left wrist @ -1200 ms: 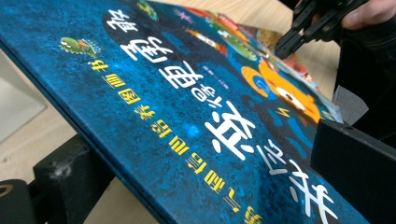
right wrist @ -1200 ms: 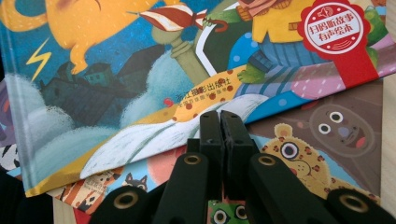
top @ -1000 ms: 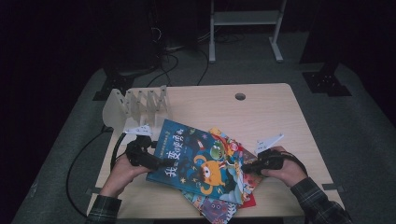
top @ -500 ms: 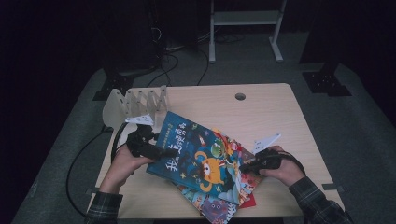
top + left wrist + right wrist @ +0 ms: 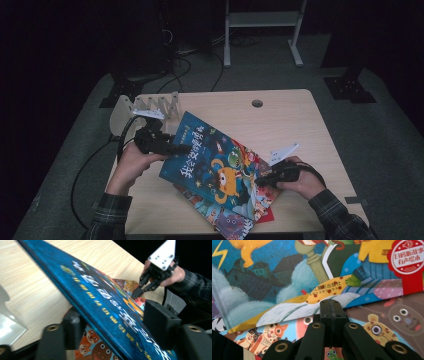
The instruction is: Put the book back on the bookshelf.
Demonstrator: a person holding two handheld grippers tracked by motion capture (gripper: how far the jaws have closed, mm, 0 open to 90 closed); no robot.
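Observation:
A blue picture book lies on top of a stack of picture books on the wooden table. My left gripper has just been closing on the blue book's left edge, with one pad under it and one on the cover, and that side is tilted up. My right gripper is shut, and its joined tips rest at the blue book's lower right edge, on the cat-patterned book beneath. The right gripper also appears far off in the left gripper view.
A white slotted book rack stands at the table's back left corner, just behind my left hand. A cable hole sits near the far edge. A red book corner sticks out of the stack at the front.
My left gripper has moved up and away from the table's front edge, and its jaws have narrowed on the blue book's left edge, which has lifted. The right gripper has stayed put.

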